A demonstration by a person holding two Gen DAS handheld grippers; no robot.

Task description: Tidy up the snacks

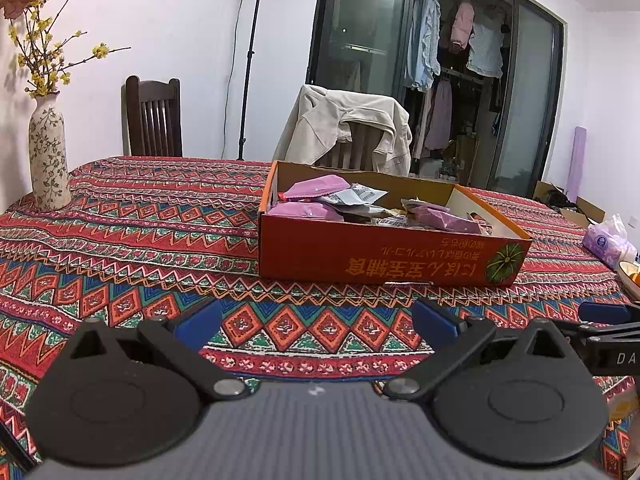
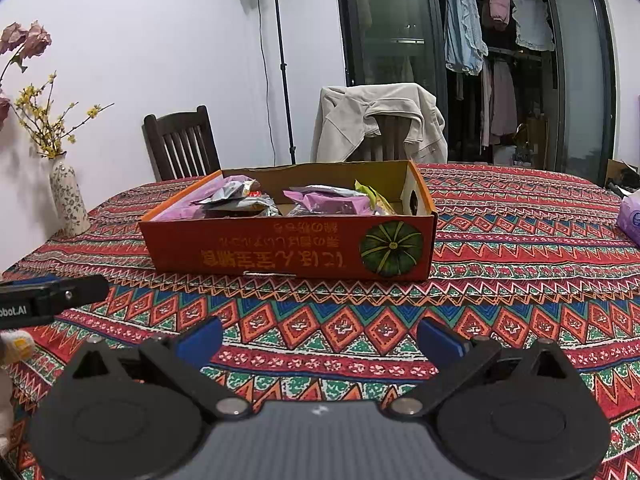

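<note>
An orange cardboard box (image 1: 372, 256) (image 2: 280, 248) with a pumpkin picture stands on the patterned tablecloth. Several snack packets lie inside it, among them pink packets (image 1: 316, 189) (image 2: 332, 202) and silver ones (image 2: 236, 200). My left gripper (image 1: 316, 326) hovers over the cloth in front of the box, open, with nothing between its blue pads. My right gripper (image 2: 320, 340) is also open and empty, a little short of the box's front wall. Each gripper's tip shows at the side of the other's view.
A flowered vase (image 1: 48, 152) (image 2: 70, 200) stands at the table's left edge. A purple tissue pack (image 1: 608, 240) (image 2: 630, 216) and a bowl (image 1: 630, 276) sit at the right. Two chairs (image 1: 154, 120), one draped with a beige jacket (image 2: 380, 120), line the far side.
</note>
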